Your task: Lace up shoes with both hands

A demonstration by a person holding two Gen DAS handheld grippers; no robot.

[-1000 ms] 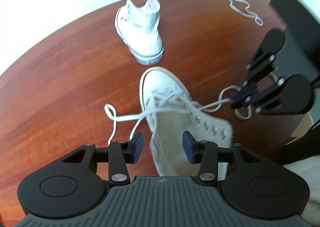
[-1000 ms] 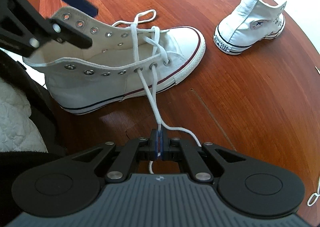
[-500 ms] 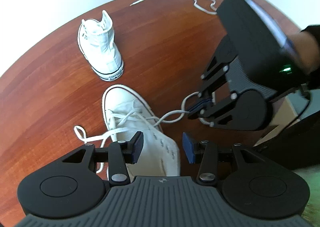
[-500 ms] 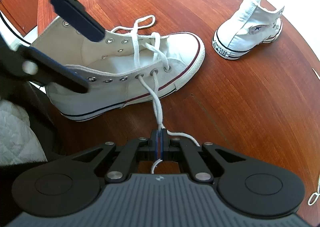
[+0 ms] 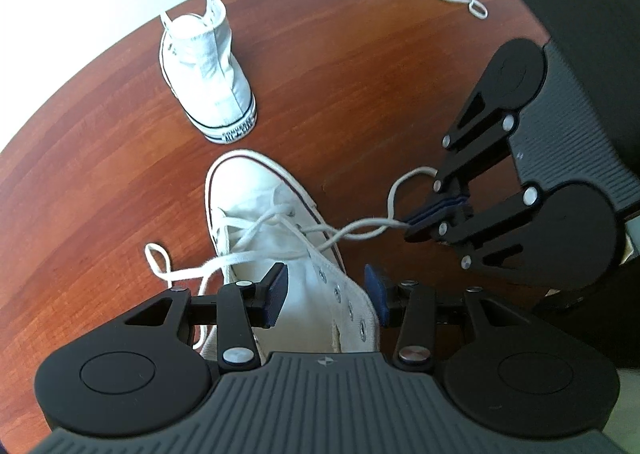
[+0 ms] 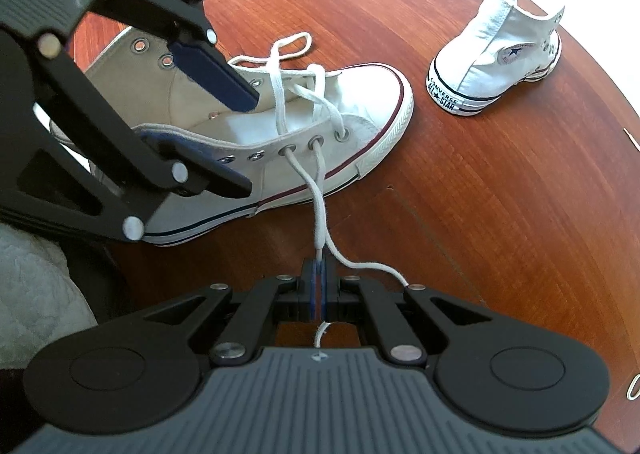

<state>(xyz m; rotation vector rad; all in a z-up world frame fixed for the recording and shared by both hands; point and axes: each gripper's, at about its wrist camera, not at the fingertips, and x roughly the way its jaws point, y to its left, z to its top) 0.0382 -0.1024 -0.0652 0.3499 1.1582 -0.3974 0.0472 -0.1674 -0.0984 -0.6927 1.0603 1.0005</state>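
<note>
The right gripper [image 6: 319, 286] is pressed together on the lace [image 6: 320, 210], a soft, limp cord best taken near its stiff tip. The lace runs ahead of it to the near eyelets of the shoe [image 6: 360, 122]. The left gripper [image 5: 326, 296], whose jaws have just been closing, straddles the shoe's pliable canvas side (light, easily shifted); contact cannot be told.
</note>
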